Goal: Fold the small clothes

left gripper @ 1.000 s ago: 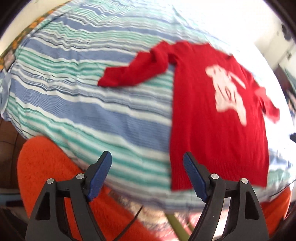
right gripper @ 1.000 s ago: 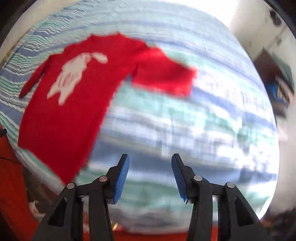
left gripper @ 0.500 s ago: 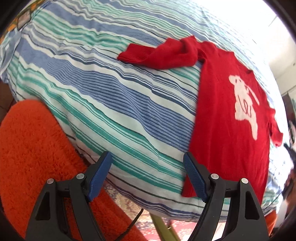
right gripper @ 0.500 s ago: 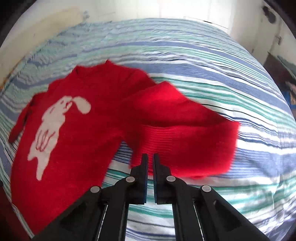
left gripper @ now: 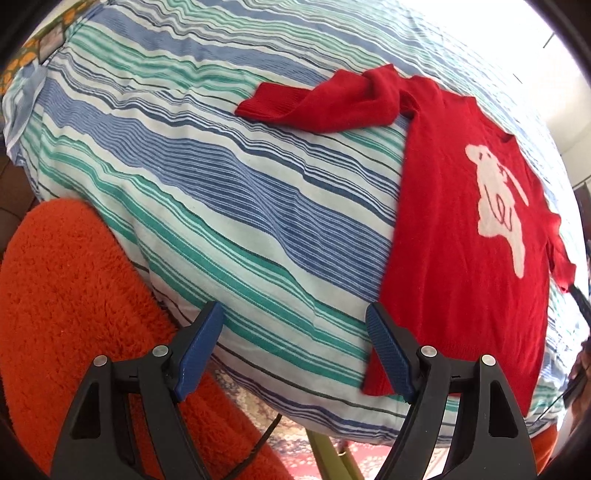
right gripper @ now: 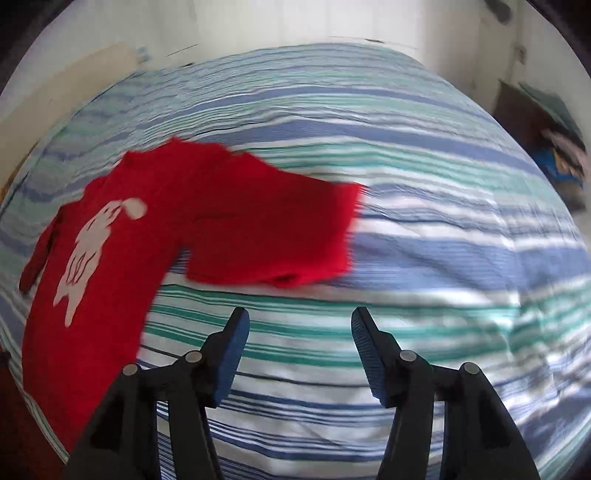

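Writing: none readable; the red sweater carries only a white rabbit picture on its chest.
Sweater: lying flat on the bed, one sleeve bunched out to the side, the other sleeve trailing off the far side.
Left gripper: jaws wide, nothing between them, hovering at the bed's edge with one blue pad just over the sweater's hem corner; I can't tell whether it touches.
Right gripper: jaws have just been opening and stand apart, nothing between them, over bare sheet just short of the bunched sleeve.
Hard to see: the right wrist view is smeared with blur; a dark object at the right rim of the left view is cut off.
Surface: blue, green and white striped sheet, lightly rippled.
Room: fluffy orange rug beside the bed, patterned floor below, pale wall behind, glare washing out the far corner.
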Tool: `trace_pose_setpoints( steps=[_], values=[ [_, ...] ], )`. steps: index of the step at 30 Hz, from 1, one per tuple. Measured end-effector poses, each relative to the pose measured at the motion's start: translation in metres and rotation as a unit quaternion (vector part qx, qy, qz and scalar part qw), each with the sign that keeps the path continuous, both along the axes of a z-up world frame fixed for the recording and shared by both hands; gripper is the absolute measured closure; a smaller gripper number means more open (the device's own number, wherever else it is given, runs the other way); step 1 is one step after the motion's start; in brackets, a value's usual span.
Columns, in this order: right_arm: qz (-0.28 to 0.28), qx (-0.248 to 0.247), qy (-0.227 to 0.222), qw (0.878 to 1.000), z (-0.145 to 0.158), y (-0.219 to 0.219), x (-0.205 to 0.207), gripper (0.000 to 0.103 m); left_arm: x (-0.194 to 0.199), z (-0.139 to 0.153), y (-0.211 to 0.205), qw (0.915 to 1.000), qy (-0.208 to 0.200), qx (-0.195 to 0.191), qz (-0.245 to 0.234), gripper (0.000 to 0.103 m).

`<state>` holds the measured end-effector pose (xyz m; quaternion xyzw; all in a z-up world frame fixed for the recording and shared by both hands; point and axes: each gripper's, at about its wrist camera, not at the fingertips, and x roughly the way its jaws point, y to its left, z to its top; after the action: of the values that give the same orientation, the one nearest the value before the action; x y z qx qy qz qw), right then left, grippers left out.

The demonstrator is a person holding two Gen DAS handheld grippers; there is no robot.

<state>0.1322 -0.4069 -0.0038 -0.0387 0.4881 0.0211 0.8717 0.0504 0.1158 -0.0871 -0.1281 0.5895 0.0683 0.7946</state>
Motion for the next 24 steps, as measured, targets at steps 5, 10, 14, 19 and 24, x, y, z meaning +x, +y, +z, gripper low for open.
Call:
trace_pose_setpoints(
  steps=[5,10,14,19,24],
  values=[
    [0.047,-0.075,0.021,0.996,-0.038,0.068,0.053,0.049,-0.002,-0.001,0.006,1.0,0.005,-0.006,0.004,0.022],
    [-0.049,0.017,0.003,0.999,-0.018,-0.006,0.023,0.099,-0.006,-0.002,0.01,0.9998,-0.001,-0.017,0.005,0.022],
    [-0.149,0.069,-0.038,0.986,0.026,-0.098,-0.026,0.099,0.0,-0.002,0.003,0.9999,-0.001,-0.011,-0.004,0.022],
    [-0.299,0.093,-0.017,0.95,0.012,-0.212,-0.067,0.099,0.001,-0.001,-0.001,0.9999,-0.003,-0.001,-0.013,0.022],
    [-0.235,0.088,-0.005,0.968,0.01,-0.169,-0.054,0.073,0.0,0.002,0.012,0.9996,-0.011,-0.021,0.015,0.022]
  ],
)
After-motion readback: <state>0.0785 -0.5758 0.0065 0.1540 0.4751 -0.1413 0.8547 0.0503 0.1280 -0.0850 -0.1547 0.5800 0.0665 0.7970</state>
